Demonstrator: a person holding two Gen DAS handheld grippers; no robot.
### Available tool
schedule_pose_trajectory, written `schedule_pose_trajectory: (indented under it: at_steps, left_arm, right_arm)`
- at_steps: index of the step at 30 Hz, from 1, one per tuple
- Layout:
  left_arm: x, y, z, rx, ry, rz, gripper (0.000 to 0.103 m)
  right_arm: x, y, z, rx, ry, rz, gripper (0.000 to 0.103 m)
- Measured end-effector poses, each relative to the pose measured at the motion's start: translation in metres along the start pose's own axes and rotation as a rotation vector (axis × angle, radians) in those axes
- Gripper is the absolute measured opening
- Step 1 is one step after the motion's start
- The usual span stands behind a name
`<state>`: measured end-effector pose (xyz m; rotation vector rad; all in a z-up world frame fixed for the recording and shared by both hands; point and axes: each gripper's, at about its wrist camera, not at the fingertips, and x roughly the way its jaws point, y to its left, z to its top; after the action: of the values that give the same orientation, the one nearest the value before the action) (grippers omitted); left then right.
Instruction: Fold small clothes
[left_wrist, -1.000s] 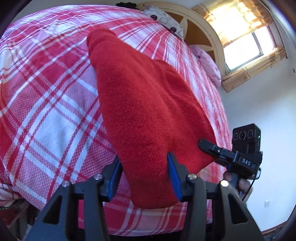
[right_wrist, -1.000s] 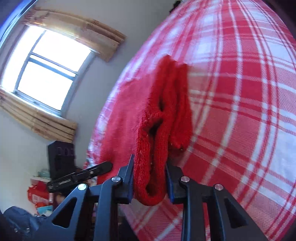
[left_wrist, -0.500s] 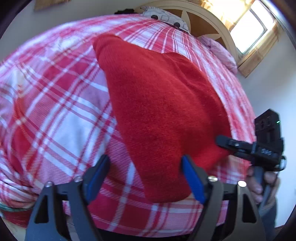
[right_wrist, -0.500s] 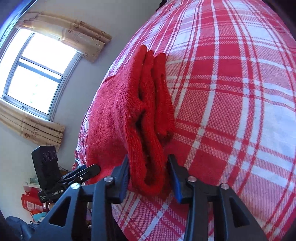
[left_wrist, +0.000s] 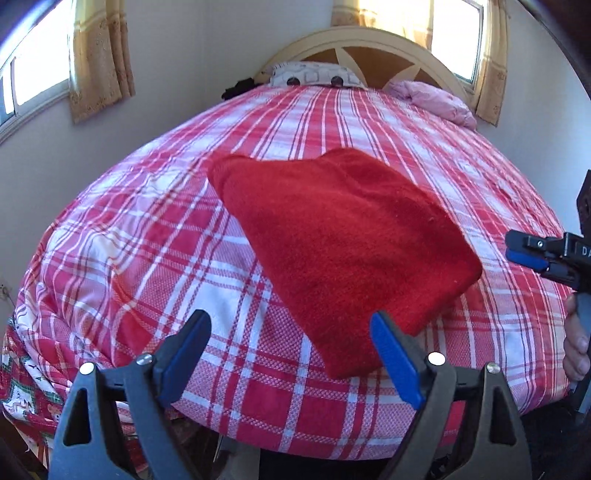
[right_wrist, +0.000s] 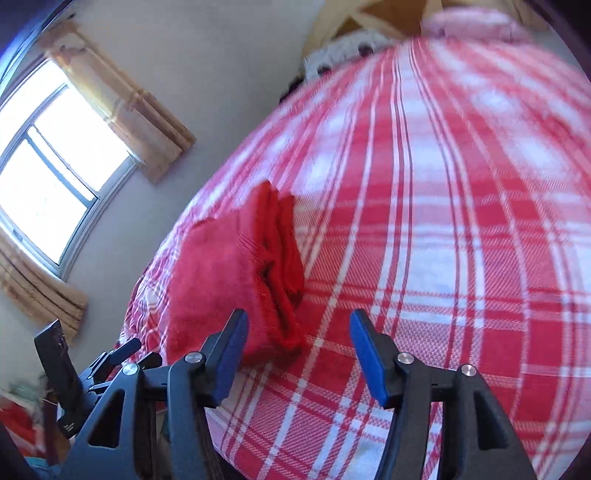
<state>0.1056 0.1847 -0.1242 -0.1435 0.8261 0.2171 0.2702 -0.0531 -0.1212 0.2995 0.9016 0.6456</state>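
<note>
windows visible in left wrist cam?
2. One window on the left wall beside the bed; another window behind the headboard, top right. Both are partly cropped or curtained; others may be out of frame.

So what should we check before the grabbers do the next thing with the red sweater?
1. Left gripper let go: ok, its jaws are opening and nothing is between them.
2. Right gripper let go: ok, jaws opening, the cloth sits just left of them.
3. Red sweater lying on the checked bedcover: ok, resting flat.
4. Fold tidy: cannot tell; the right wrist view shows stacked layers slightly uneven at the edge.
5. Sweater safely away from the bed's edge: not ok, one corner lies near the front edge.
6. More clothes waiting: cannot tell.
</note>
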Motion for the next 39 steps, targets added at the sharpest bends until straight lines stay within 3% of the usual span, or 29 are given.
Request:
schedule_pose_trajectory:
  at_steps: [15, 20, 24, 39]
  left_arm:
    - [-0.054, -0.008, 0.013, 0.026, -0.148, -0.013, 0.094]
    - [-0.072, -0.013, 0.016, 0.036, -0.201, -0.009, 0.098]
    - [-0.08, -0.017, 0.017, 0.046, -0.225, -0.008, 0.099]
    - [-0.094, -0.025, 0.017, 0.06, -0.256, -0.016, 0.101]
  right_arm:
    - [-0.078, 0.091, -0.029, -0.209, -0.246, -0.094, 0.062]
    - [-0.096, 0.113, -0.041, -0.277, -0.289, -0.117, 0.063]
    - [-0.103, 0.126, -0.049, -0.331, -0.317, -0.151, 0.071]
    - [-0.119, 0.147, -0.071, -0.419, -0.345, -0.2, 0.071]
